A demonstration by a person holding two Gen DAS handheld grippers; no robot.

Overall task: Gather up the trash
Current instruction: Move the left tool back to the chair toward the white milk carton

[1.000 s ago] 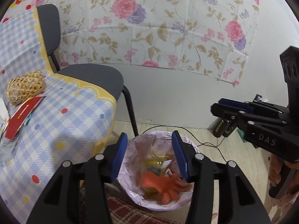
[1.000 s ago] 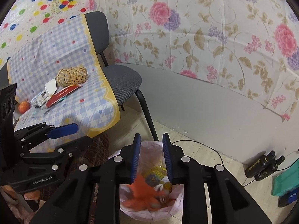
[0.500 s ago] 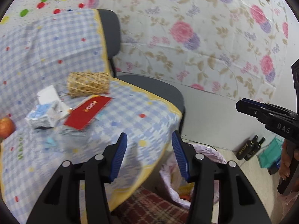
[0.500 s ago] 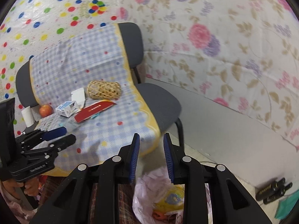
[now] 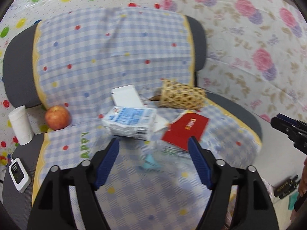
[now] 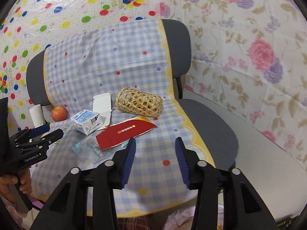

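Observation:
Trash lies on a blue checked cloth [image 5: 134, 57] spread over chairs: a crumpled blue-and-white carton [image 5: 129, 123] [image 6: 85, 121], a red envelope [image 5: 186, 131] [image 6: 124, 132], an opened white box [image 5: 126, 96] [image 6: 101, 104] and a small teal scrap [image 5: 150, 163]. My left gripper [image 5: 153, 153] hovers over the cloth just short of the carton and envelope; its jaws are opening wide with nothing between them. My right gripper [image 6: 155, 155] hangs over the cloth to the right of the envelope, jaws opening and empty. Each gripper shows in the other's view, the left gripper [image 6: 48, 132] and the right gripper [image 5: 284, 122].
A woven bamboo basket [image 5: 182, 96] [image 6: 139, 102] lies on its side behind the trash. An apple [image 5: 57, 117] [image 6: 59, 113] and a white paper roll [image 5: 20, 127] stand at the left. A white remote [image 5: 18, 174] rests on the grey seat. A bare grey chair seat [image 6: 216, 134] is at the right.
Both grippers swung away from the lined trash bin with the orange glove, leftward and up to the cloth-covered chairs. Both sets of jaws have spread wider.

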